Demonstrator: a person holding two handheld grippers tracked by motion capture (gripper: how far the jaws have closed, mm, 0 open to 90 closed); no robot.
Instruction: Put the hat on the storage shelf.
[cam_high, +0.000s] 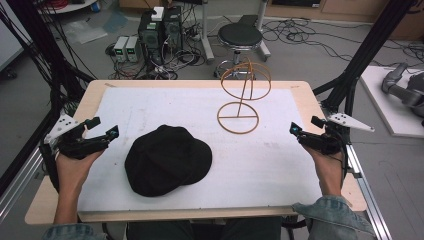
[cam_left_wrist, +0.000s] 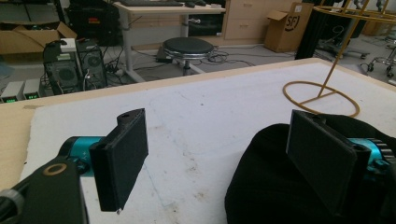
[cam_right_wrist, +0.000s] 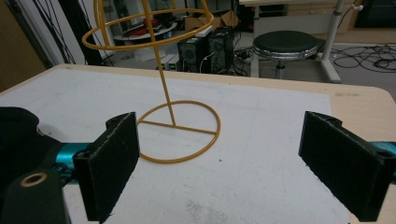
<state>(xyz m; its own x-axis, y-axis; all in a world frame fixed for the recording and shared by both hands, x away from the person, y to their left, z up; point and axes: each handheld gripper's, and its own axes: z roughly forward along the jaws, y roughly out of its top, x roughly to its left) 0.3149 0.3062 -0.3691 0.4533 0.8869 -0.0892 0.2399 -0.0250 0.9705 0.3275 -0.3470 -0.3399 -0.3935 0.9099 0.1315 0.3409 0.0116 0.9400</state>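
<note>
The left gripper (cam_high: 102, 131) is hovering at the table's left edge with jaws spread wide and empty; the right gripper (cam_high: 306, 131) is doing the same at the right edge. The black hat (cam_high: 167, 160) is lying flat on the white mat (cam_high: 165, 107), well apart from the yellow wire stand (cam_high: 243, 95). Seemingly nothing is begun: the hat is lying ungrasped.

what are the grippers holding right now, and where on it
Nothing. Both the left gripper and right gripper are open and empty; the hat lies untouched.
</note>
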